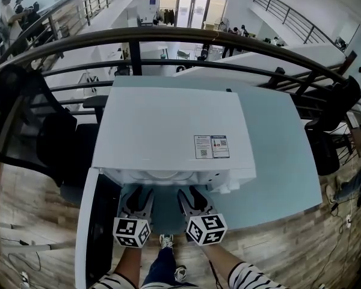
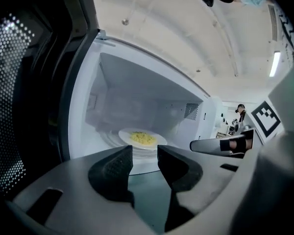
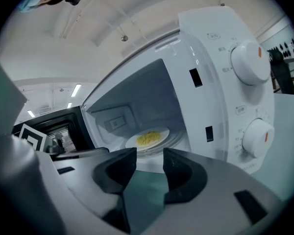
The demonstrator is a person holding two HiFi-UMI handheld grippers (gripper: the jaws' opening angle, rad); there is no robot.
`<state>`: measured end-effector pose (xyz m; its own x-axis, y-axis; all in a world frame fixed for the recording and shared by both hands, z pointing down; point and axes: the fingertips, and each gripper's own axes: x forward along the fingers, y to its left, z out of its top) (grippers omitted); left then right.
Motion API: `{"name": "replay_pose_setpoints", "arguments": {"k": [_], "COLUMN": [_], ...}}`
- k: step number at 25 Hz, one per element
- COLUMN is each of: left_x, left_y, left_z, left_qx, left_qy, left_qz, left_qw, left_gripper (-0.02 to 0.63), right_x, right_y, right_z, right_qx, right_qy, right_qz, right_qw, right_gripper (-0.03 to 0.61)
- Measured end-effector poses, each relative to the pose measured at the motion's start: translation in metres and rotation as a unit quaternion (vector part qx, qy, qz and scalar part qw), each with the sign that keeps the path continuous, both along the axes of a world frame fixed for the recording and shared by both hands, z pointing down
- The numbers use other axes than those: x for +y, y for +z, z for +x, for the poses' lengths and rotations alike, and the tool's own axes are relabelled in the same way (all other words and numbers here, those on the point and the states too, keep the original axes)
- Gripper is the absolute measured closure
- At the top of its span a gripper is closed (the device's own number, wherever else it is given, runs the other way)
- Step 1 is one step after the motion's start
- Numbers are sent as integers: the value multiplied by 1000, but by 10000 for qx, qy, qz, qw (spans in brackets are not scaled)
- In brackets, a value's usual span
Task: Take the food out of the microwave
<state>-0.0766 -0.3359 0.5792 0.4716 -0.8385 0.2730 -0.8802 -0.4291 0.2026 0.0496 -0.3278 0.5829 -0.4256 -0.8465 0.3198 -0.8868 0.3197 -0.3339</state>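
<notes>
So this was us standing right in front of the microwave (image 1: 168, 131), which sat on a pale blue-green table (image 1: 283, 161) with its door (image 1: 87, 233) swung all the way out to our left. The food (image 2: 143, 138) hadn't come out yet. It was a little yellow heap in the middle of a white plate (image 2: 125, 136), and the plate sat on the turntable inside the cavity, a bit back from the opening.

The left gripper (image 1: 138, 198) was just in front of the opening, pointing in. Its jaws were partly apart with nothing between them, only the tabletop showing through the gap, and they weren't touching the plate. The right gripper (image 1: 191, 198) was just beside it and did the same: jaws partly apart, empty, clear of the plate. Both were low, near the front lip of the cavity, with the plate straight ahead of them.

In the right gripper view we could also see the white control panel on the right of the opening, with the upper knob (image 3: 250, 62) and the lower knob (image 3: 257, 137), each with a small orange mark. A dark railing (image 1: 168, 38) curved along behind the table.
</notes>
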Motion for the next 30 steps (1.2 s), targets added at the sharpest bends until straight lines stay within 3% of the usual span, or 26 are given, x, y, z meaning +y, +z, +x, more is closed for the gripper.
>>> {"name": "replay_pose_setpoints", "arguments": {"k": [12, 21, 30], "left_x": [-52, -68, -73], "left_y": [-7, 13, 22], "left_z": [-2, 1, 9], "left_qx": [-78, -196, -129], "left_qy": [-87, 79, 352], "left_qz": [78, -557, -951], "left_qw": [9999, 9982, 9948], "left_gripper": [457, 404, 400], "right_x": [-42, -60, -72], "right_y": [7, 9, 19], "right_z": [-14, -19, -22], "right_qx": [-138, -134, -94], "right_qy": [260, 281, 248], "right_qz": [38, 56, -178], "right_qw": [9996, 9995, 9995], "right_gripper": [413, 411, 411]}}
